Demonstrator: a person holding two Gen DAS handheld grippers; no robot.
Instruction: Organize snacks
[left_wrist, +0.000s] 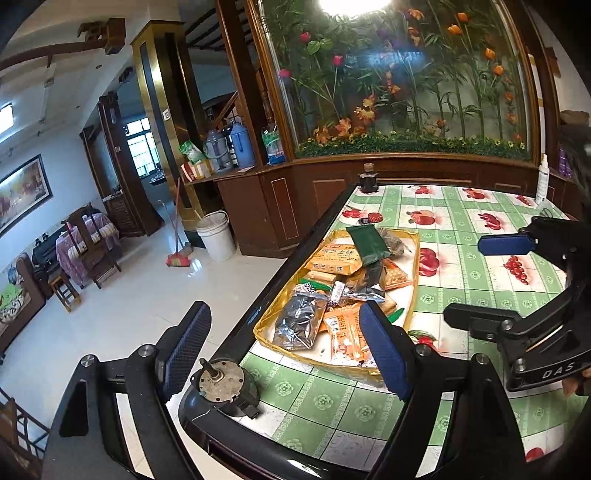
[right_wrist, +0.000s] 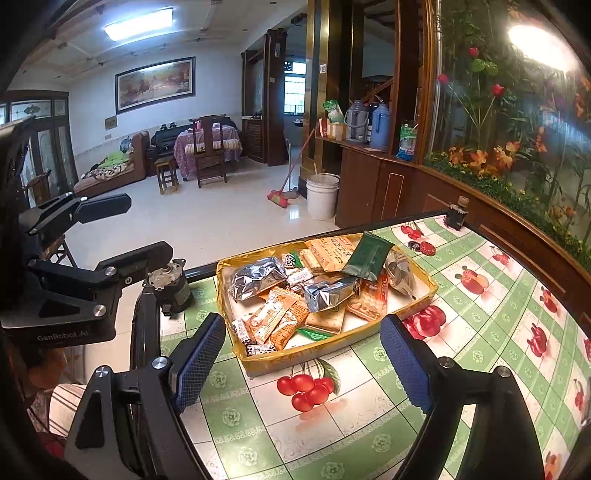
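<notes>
So, table w/ green-check fruit-print cloth, and a shallow gold tray near its edge, heaped w/ snack packets: silver foil bags, orange packs, a dark green pouch on top at the far end. Left gripper hangs over the table corner, jaws apart, nothing between them; its right finger sits in front of the tray's near end. Right gripper hovers short of the tray, jaws wide too, empty. A small motor-like metal part sits on the corner just beside the tray, right in the left tool's line. Dark little bottle at the far edge, two red-patterned lids near it.

Left view only: white spray bottle at the far right of the table. Right view only: the person's striped sleeve. Both show white bucket and broom on the floor beyond.
</notes>
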